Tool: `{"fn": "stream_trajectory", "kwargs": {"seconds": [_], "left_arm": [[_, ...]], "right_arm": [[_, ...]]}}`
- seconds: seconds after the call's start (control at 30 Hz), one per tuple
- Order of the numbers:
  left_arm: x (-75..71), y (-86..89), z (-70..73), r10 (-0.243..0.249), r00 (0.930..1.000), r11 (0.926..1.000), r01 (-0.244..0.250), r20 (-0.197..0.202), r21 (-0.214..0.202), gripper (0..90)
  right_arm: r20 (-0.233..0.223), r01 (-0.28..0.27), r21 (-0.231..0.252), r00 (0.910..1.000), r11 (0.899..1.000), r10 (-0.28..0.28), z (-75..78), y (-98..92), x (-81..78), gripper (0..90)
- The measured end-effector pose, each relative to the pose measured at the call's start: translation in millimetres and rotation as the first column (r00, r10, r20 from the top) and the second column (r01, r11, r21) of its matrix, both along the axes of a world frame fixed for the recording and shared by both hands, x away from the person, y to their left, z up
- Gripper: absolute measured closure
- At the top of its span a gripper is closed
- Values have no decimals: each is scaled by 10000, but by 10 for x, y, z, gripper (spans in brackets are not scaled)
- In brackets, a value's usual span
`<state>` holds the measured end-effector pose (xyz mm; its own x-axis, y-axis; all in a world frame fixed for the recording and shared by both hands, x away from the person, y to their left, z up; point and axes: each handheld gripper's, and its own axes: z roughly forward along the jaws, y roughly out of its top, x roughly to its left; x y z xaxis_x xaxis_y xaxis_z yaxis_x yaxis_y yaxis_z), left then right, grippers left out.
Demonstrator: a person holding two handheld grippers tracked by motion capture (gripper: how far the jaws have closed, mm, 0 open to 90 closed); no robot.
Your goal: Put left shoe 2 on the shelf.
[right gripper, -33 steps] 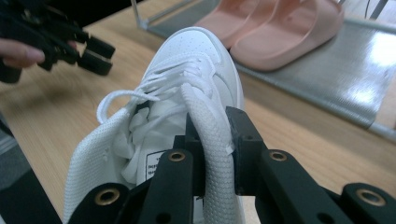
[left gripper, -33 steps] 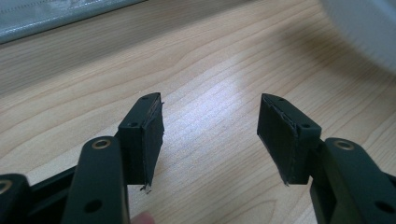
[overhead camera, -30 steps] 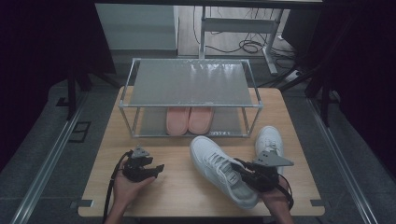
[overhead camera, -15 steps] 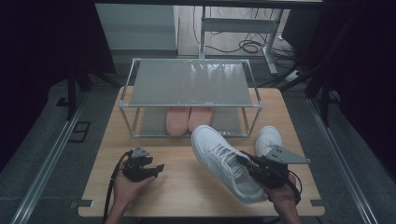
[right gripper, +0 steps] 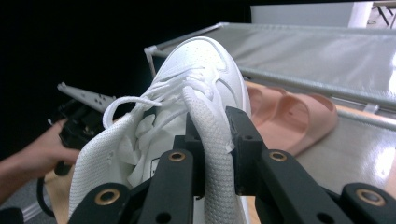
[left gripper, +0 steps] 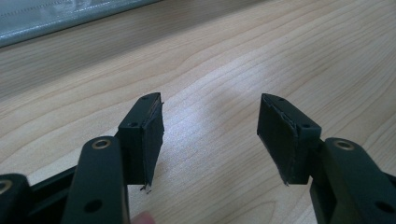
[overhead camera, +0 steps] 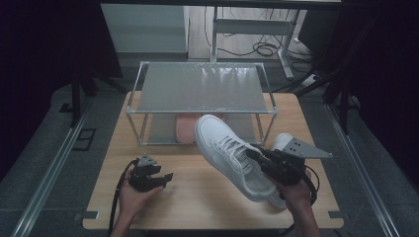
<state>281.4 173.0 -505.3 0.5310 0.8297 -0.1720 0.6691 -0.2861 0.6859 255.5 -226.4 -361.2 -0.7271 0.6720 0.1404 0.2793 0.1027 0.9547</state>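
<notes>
high view: right gripper [overhead camera: 253, 154] sits at the near right of the table [overhead camera: 207, 197], jaws pinched on the collar of a white shoe [overhead camera: 225, 150]; the shoe is off the table, toe tilted up and away from the fingers twd the rack [overhead camera: 200, 89], heel end by the hand. a 2nd white shoe [overhead camera: 282, 142] lies on the table just behind the gripper, mostly hidden by its grey plate. pink slippers [overhead camera: 185, 126] sit on the rack's lower shelf, beyond the held shoe's toe. left gripper [overhead camera: 165, 178] rests low at the near left, well apart from the shoe, jaws pointing right w/ nothing btwn them. left gripper view: left gripper's [left gripper: 210, 135] jaws stand wide apart, bare wood of the table [left gripper: 224, 70] btwn and ahead of the fingers [left gripper: 144, 130]; edge of the rack [left gripper: 56, 18] far ahead at top left. right gripper view: right gripper's [right gripper: 212, 140] jaws are narrow, clamped on the mesh tongue/collar strip of the shoe [right gripper: 201, 70], which runs straight up btwn the fingers [right gripper: 245, 140]; laces loop just left of them, toe points away, above the fingertips. the rack [right gripper: 317, 51] is ahead and right, slippers [right gripper: 294, 114] on its lower shelf just right of the fingers past the shoe. the left gripper [right gripper: 79, 121] in its hand shows farther off, left of the fingers.
</notes>
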Motion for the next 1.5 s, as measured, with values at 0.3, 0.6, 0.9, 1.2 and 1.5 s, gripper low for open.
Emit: {"fn": "stream_trajectory", "kwargs": {"seconds": [0.3, 0.6, 0.9, 1.2, 1.5], "left_arm": [[10, 5, -22, 20, 10000, 10000, -20, -72, 7, 416], [9, -6, -27, 3, 10000, 10000, -3, -91, -29, 417], [1, -10, -17, -58, 10000, 9999, 57, -66, -92, 416], [4, -14, -23, -91, 9999, 9999, 89, -93, -128, 417], [2, -18, -23, -109, 9999, 9998, 107, -122, -179, 417]], "right_arm": [[88, -66, 303, 9999, 9995, 63, 168, 68, 158, 807], [365, 446, 460, 9983, 9979, -463, 421, 153, 471, 808], [421, 892, 594, 9949, 9942, -917, 612, 295, 806, 808], [224, 1511, 798, 9879, 9853, -1533, 712, 457, 1146, 808], [-282, 1882, 790, 9820, 9789, -1866, 720, 581, 1454, 808]]}}
